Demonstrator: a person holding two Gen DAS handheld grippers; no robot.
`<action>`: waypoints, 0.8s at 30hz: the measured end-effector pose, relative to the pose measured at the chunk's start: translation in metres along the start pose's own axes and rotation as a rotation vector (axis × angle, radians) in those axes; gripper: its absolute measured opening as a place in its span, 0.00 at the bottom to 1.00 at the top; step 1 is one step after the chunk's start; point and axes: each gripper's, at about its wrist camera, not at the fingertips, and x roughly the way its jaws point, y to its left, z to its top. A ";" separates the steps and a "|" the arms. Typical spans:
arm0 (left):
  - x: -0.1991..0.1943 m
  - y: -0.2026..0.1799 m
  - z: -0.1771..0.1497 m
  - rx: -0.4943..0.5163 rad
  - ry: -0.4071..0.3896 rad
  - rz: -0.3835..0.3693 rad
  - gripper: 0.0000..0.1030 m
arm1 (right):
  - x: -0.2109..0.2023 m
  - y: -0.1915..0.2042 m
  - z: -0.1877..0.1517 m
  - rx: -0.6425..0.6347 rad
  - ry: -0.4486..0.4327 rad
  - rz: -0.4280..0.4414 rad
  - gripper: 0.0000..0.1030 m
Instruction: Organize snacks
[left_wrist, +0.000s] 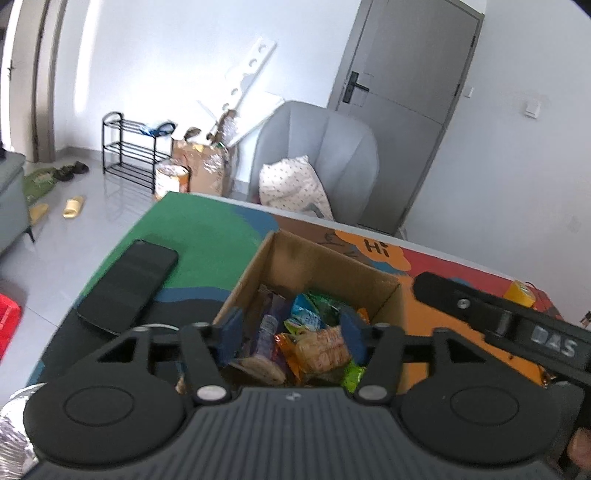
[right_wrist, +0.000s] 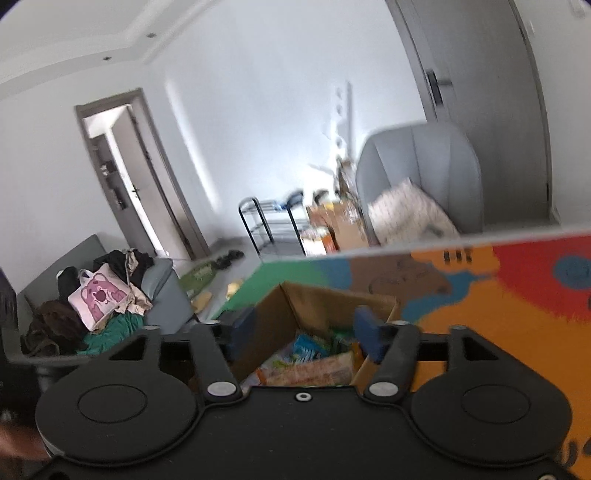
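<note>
The left hand-held gripper (left_wrist: 293, 334) is seen released, its blue pads spread apart above the box (left_wrist: 388, 291), with nothing pressed between them. Directly below and between the pads, the snacks (left_wrist: 314, 343) are piled inside the box: a pale biscuit pack, an orange wrapper, a purple pack, and green and blue packets further in. The right hand-held gripper (right_wrist: 310, 330) is likewise held released over the same box (right_wrist: 273, 321), its left pad beyond the box's left wall and its right pad over the right wall; nothing is grasped. Snacks (right_wrist: 314, 363) are seen below it, blurred. In the left wrist view, one black finger of the right hand-held gripper reaches in from the right, above the counter (left_wrist: 207, 236).

To the left of the left hand-held gripper, a black phone (left_wrist: 129, 284) lies flat on the counter's green part, apart from the box. To the far right a yellow item (left_wrist: 521, 293) stands near the counter's edge; what it is cannot be told. Beyond the counter, a grey chair (left_wrist: 325, 147) with a patterned pillow (left_wrist: 291, 188) is placed, and further left a black rack (left_wrist: 127, 151) stands on the floor.
</note>
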 end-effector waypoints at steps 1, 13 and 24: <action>-0.003 -0.002 -0.001 0.013 -0.011 0.008 0.65 | -0.002 -0.003 -0.001 0.001 -0.005 0.007 0.71; -0.058 -0.015 -0.016 0.049 -0.189 0.059 0.92 | -0.039 -0.037 -0.004 0.075 -0.054 0.014 0.97; -0.100 -0.021 -0.016 0.032 -0.245 0.070 1.00 | -0.099 -0.031 -0.001 -0.012 -0.116 -0.196 1.00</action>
